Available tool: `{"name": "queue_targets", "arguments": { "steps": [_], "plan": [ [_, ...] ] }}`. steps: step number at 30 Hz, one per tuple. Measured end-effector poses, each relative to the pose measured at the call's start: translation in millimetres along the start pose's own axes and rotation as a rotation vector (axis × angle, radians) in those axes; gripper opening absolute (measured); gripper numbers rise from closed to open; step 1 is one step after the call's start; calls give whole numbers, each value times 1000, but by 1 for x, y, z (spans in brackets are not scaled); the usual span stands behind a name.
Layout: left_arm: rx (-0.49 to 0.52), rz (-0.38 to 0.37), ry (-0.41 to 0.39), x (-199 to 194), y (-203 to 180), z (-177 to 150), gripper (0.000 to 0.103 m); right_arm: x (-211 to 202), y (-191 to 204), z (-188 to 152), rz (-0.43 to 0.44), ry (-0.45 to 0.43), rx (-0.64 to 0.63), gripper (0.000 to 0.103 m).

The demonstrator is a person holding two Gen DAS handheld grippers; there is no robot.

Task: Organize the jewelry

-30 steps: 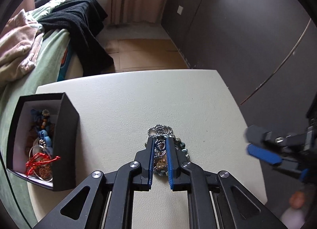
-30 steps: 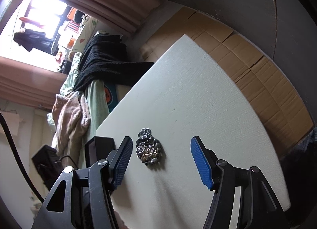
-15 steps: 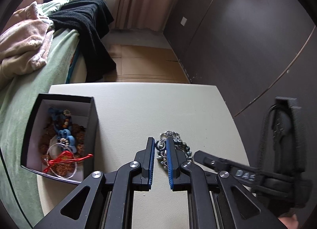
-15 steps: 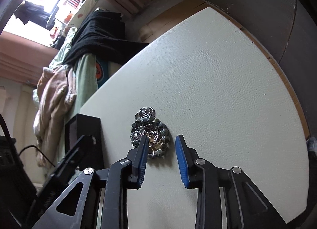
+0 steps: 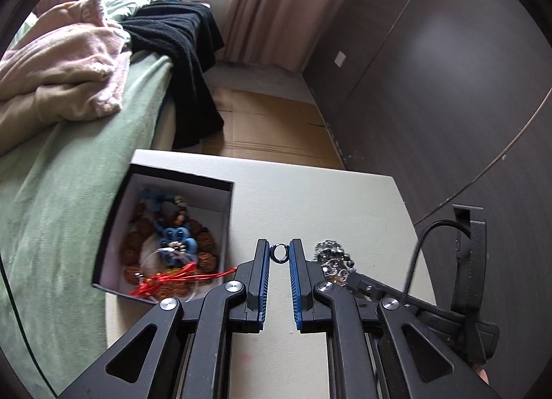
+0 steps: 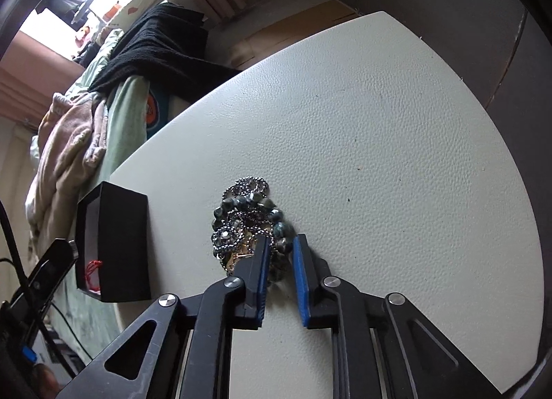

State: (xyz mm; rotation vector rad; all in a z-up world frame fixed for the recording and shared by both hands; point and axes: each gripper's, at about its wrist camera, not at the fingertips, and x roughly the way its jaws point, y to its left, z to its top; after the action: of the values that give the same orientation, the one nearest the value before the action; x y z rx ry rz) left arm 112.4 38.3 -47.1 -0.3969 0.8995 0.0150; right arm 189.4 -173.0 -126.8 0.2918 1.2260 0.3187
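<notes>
My left gripper point(image 5: 278, 253) is shut on a small dark ring point(image 5: 279, 252) and holds it above the table, between the black jewelry box point(image 5: 165, 237) and the jewelry pile point(image 5: 332, 261). The box holds beads, a blue charm and a red cord. My right gripper point(image 6: 281, 250) is narrowly open, its fingers down around the near edge of the pile point(image 6: 246, 216) of silver chains and dark beads. It seems to close on dark beads; grip is unclear. The box also shows in the right wrist view point(image 6: 114, 243).
The white table point(image 6: 379, 143) has its far edge near a cardboard-covered floor point(image 5: 269, 130). A bed with green sheet, pink blanket and black cloth point(image 5: 179, 40) lies to the left. A dark wall point(image 5: 448, 88) stands to the right.
My left gripper lifted off the pile with the ring and swung left towards the box. My right gripper came down onto the pile and narrowed its jaws.
</notes>
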Motion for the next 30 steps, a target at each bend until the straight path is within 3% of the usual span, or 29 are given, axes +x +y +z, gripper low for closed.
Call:
{"name": "queue_targets", "arguments": {
  "steps": [4, 9, 18, 24, 27, 29, 30],
  "plan": [
    [-9, 8, -12, -10, 7, -2, 12, -10, -4, -3, 48, -33, 28, 12],
    [-25, 17, -30, -22, 18, -3, 12, -36, -2, -6, 168, -80, 24, 12],
    [-75, 29, -54, -34, 43, 0, 12, -63, 19, -15, 329, -126, -22, 12],
    [-150, -19, -42, -32, 62, 7, 13, -73, 44, -17, 395, -157, -55, 12],
    [-205, -1, -19, -29, 75, 10, 29, -76, 54, -17, 434, -170, -65, 12],
    [-234, 6, -32, -31, 83, 11, 47, -77, 62, -18, 459, -176, -71, 12],
    [-242, 15, -45, -33, 86, 11, 49, -77, 66, -18, 473, -177, -76, 12]
  ]
}}
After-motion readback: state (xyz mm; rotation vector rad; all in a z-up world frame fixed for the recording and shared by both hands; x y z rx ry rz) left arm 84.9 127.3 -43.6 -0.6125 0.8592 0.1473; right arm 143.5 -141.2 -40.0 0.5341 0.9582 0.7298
